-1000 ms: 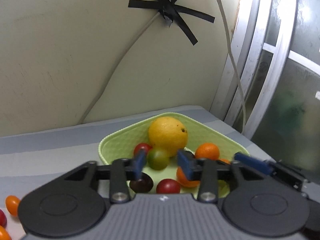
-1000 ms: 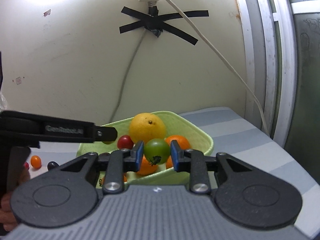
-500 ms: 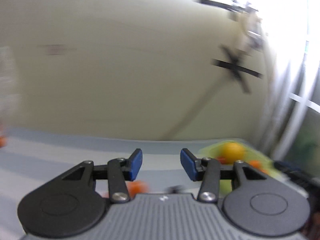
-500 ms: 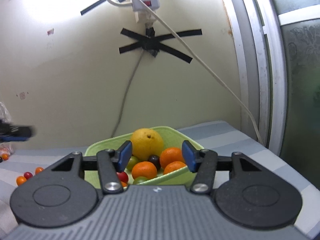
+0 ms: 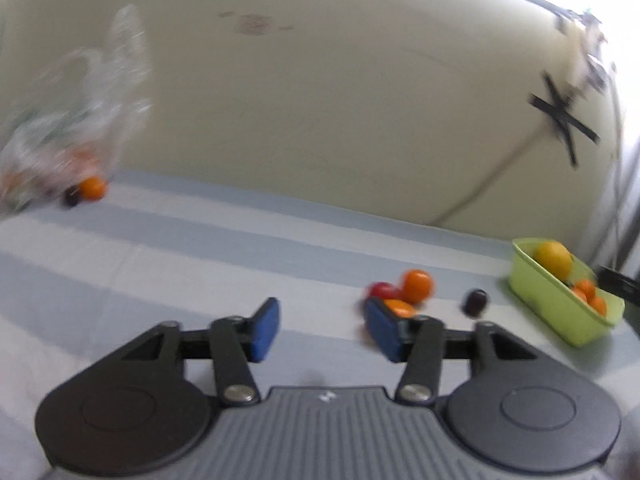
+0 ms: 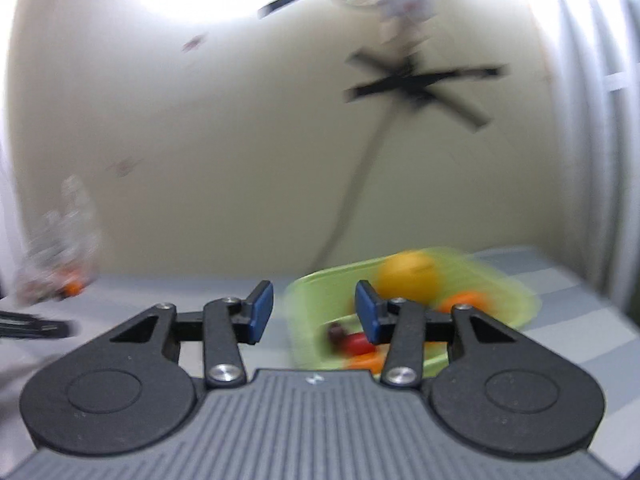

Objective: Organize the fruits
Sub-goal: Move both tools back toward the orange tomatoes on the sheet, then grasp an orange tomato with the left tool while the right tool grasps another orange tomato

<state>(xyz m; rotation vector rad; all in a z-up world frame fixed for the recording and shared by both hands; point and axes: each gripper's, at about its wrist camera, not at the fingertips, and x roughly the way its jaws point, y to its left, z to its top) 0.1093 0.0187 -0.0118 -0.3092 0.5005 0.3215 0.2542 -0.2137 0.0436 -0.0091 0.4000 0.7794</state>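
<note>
A light green tray (image 5: 560, 312) (image 6: 316, 300) on the striped cloth holds a big yellow citrus (image 5: 554, 258) (image 6: 408, 276), small oranges and cherry tomatoes. Loose on the cloth lie an orange tomato (image 5: 417, 286), a red one (image 5: 380, 290), another orange one (image 5: 398, 307) and a dark one (image 5: 475, 302). My left gripper (image 5: 322, 326) hovers over the cloth just left of these, jaws opening, nothing between them. My right gripper (image 6: 314, 312) is at the tray's left end, jaws closing, with nothing between them.
A crumpled clear plastic bag (image 5: 60, 140) (image 6: 56, 264) with fruit lies at the far left by the wall, an orange tomato (image 5: 92, 187) and a dark one (image 5: 72, 196) beside it. A cable taped with black crosses (image 6: 420, 84) runs down the wall.
The left gripper swung left, away from the tray to the loose tomatoes, and widened. The right gripper let the green tomato go into the tray, drew back and swung left.
</note>
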